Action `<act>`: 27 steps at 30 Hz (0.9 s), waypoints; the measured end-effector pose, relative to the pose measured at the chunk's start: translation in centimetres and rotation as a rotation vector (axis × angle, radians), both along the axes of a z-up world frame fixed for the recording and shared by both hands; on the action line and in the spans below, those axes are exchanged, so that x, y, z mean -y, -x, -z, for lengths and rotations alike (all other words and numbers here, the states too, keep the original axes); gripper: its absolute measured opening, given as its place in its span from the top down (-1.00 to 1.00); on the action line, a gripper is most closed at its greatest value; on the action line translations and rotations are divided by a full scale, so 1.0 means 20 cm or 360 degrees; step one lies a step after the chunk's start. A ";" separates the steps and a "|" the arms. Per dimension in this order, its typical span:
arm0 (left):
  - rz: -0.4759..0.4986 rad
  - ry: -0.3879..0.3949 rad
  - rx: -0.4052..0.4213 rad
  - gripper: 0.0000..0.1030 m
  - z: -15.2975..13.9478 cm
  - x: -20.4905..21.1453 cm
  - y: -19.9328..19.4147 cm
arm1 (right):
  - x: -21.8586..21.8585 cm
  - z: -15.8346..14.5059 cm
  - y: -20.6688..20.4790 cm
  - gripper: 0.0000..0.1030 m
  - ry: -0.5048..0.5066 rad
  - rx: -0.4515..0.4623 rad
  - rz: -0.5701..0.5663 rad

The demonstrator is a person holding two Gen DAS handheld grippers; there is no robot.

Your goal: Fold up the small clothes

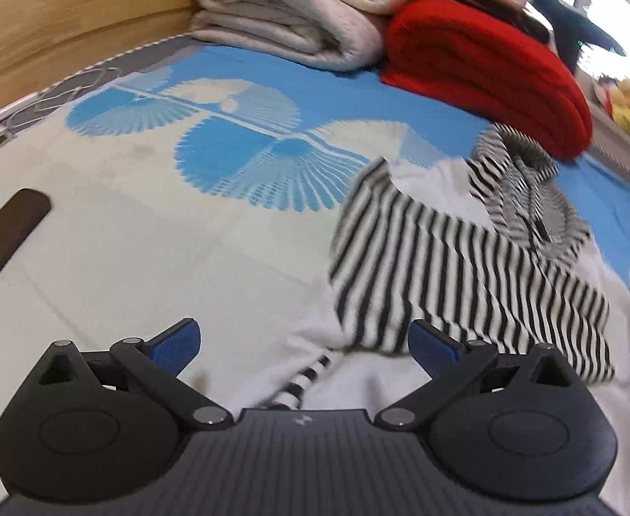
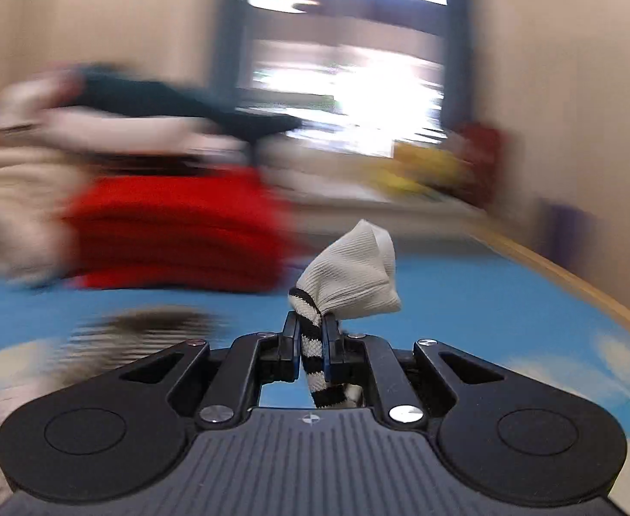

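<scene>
Right gripper [image 2: 310, 346] pinches a striped-and-white corner of the shirt [image 1: 465, 266], lifted above the bed [image 1: 143, 223]. Left gripper [image 1: 304, 346] hangs spread over the crumpled shirt, holding nothing. Judging by this, the fold is only starting; next the left needs a matching corner.

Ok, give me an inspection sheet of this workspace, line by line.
Surface: bed sheet, blue and pale with a fan print.
Job's things: striped garment, crumpled on the sheet; a cuff of it pinched in the right gripper.
Clutter: folded beige blanket, folded red blanket, dark flat phone-like object.
Grippers: left gripper open above the garment; right shut on fabric.
Cables: nothing seen.
Surroundings: wooden headboard; bright window, blurred.
</scene>
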State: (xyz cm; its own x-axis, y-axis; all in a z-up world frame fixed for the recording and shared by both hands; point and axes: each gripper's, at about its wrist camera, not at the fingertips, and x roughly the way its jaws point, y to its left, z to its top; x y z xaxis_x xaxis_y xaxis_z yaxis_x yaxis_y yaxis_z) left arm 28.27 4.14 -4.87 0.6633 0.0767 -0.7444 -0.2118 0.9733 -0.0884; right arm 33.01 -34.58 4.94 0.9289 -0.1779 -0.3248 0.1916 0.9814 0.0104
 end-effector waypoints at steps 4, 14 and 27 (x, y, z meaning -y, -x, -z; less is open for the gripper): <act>-0.0112 0.0030 0.0024 -0.99 -0.04 -0.10 0.00 | -0.70 0.19 0.00 -0.26 -0.0064 -0.0243 -0.0559; -0.0062 0.0054 0.0036 -0.99 -0.06 -0.11 0.00 | -0.45 0.44 0.38 -0.37 -0.0039 -0.0566 -0.0254; 0.0149 -0.0170 -0.0028 -0.99 0.05 0.11 0.03 | -0.07 0.52 0.80 -0.26 -0.0346 -0.0678 0.0108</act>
